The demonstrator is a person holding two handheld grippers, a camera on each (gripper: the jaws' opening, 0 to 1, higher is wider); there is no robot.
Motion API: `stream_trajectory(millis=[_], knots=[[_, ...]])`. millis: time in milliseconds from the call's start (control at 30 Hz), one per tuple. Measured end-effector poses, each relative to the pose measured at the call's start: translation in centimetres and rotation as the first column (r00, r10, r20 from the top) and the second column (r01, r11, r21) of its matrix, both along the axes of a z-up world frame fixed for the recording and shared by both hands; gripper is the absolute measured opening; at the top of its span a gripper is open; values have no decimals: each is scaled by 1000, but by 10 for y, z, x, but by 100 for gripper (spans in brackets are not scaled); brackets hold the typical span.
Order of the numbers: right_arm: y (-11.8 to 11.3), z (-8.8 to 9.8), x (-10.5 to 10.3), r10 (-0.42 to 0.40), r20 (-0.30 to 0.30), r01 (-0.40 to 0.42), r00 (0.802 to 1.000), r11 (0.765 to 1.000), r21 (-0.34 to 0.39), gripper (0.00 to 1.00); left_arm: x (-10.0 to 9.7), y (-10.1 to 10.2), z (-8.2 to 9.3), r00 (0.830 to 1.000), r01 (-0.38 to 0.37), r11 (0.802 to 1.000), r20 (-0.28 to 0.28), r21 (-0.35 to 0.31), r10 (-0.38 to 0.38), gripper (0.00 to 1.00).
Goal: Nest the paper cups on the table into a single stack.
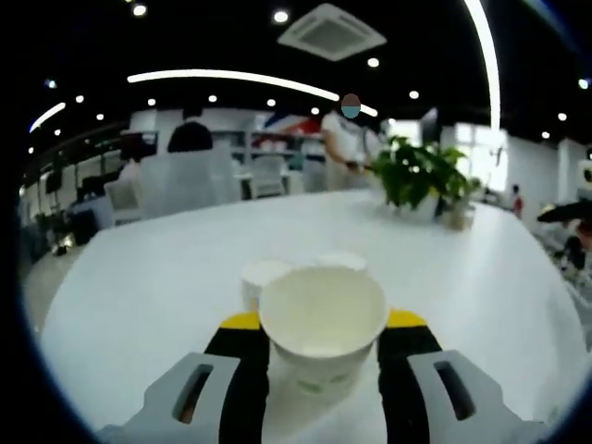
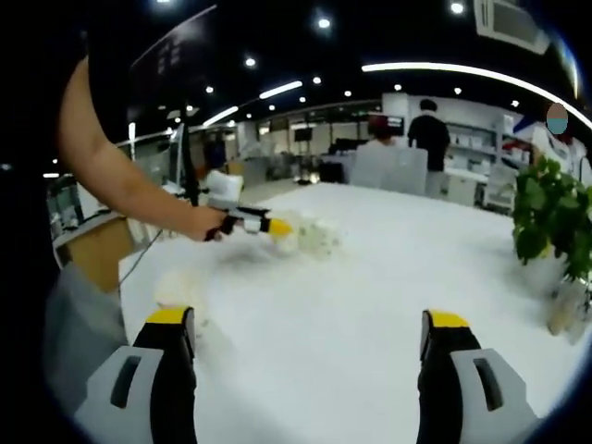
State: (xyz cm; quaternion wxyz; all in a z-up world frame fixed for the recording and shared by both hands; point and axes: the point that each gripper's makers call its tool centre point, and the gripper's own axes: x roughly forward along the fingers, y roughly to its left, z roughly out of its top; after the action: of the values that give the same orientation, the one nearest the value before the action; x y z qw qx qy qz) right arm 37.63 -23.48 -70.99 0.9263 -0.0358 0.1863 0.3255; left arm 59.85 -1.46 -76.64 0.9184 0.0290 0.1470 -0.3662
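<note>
Gripping a paper cup [image 1: 322, 333] between its two yellow-tipped jaws, the left gripper [image 1: 322, 344] is pressing against the cup's sides just under the rim, and the cup is standing upright with its open mouth facing up. The cup's base is blending into the white table [image 1: 139, 277], so I cannot tell whether it is resting on the surface or lifted just off it. Just behind this cup, two more cups [image 1: 277, 276] are peeking out, mostly hidden by it; only their rims are showing, and whether they are touching each other is hard to say. Farther back from the cup, near the table's far edge, a potted plant [image 1: 421, 174] is standing, and people beyond it are too blurred to make out.

In the right gripper view, the left gripper [image 2: 277, 226] is appearing at the left, held by a person's hand [image 2: 205, 223] with a bare forearm reaching in from the upper left. Beside its yellow tip, the pale cups [image 2: 310, 238] are merging into one smeared cluster on the table [image 2: 370, 314], so their number is not readable there. Nearer than that cluster, another faint pale shape [image 2: 176, 289] is sitting close to the table's left edge, too blurred to identify. The right gripper [image 2: 310, 344] is hovering with its jaws spread wide apart and nothing between them, well apart from the cups. The plant [image 2: 550, 217] is being cut off at the right.
</note>
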Motion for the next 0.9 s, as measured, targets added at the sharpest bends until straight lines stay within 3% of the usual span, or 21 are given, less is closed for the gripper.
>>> stream_trajectory(millis=[333, 567, 900], knots=[[2, 8, -2, -4, 1, 4, 1000, 999, 34, 100, -3, 2, 24, 1000, 17, 1000, 6, -7, -17, 44], [1, 12, -3, -9, 0, 9, 1000, 999, 34, 100, -1, 2, 52, 1000, 25, 999, 10, -47, -25, 43], [1, 13, -1, 2, -2, -2, 1000, 1000, 24, 100, 4, 5, 87, 999, 48, 998, 27, -45, -47, 43]])
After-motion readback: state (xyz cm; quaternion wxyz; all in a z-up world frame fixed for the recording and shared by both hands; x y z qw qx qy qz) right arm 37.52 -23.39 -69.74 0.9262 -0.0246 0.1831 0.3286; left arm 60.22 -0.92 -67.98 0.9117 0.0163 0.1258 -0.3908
